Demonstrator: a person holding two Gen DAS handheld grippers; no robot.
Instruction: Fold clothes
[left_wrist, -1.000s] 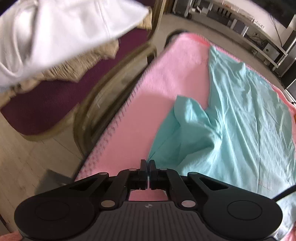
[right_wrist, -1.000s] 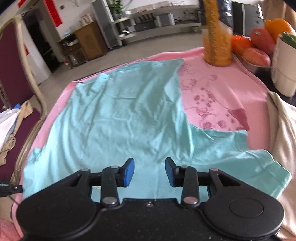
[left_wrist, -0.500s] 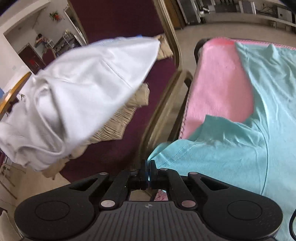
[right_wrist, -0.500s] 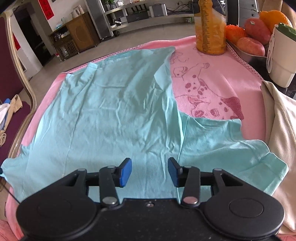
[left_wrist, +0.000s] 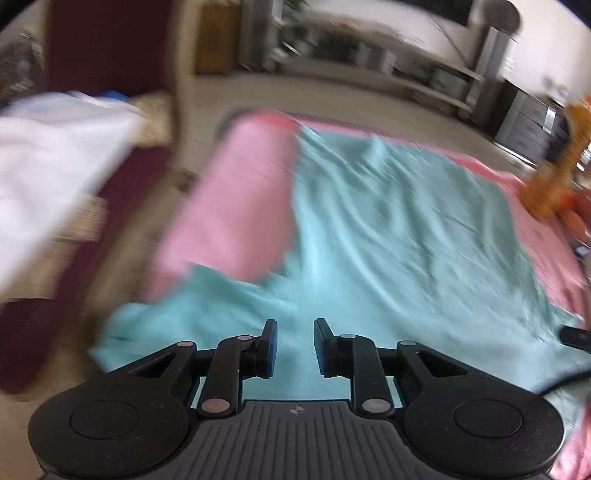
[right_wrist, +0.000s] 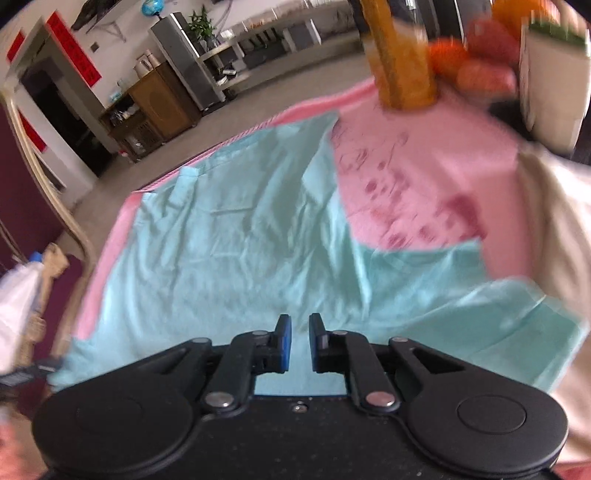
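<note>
A teal shirt (right_wrist: 236, 254) lies spread on a pink cloth (right_wrist: 424, 177) that covers the table, its body creased and one sleeve stretched out toward a cream garment (right_wrist: 554, 236) at the right edge. The left gripper (left_wrist: 294, 345) hangs over the shirt's near left corner; its jaws have just been opening and now stand a little apart, with nothing between the pads and only teal fabric showing below the gap. The right gripper (right_wrist: 299, 341) hangs over the shirt's near edge close to the middle; its jaws have just been closing to a narrow slot, and the pads do not seem to pinch any fabric, though blur makes that hard to be sure of. In the left wrist view the shirt's other sleeve reaches the table's left edge, beside a dark red chair (left_wrist: 110, 62) that holds a white garment (left_wrist: 48, 155) on top of a tan one. At the table's far right stand an orange bottle (right_wrist: 400, 55), some fruit (right_wrist: 476, 55) and a white cup (right_wrist: 554, 81), all well apart from the shirt
</note>
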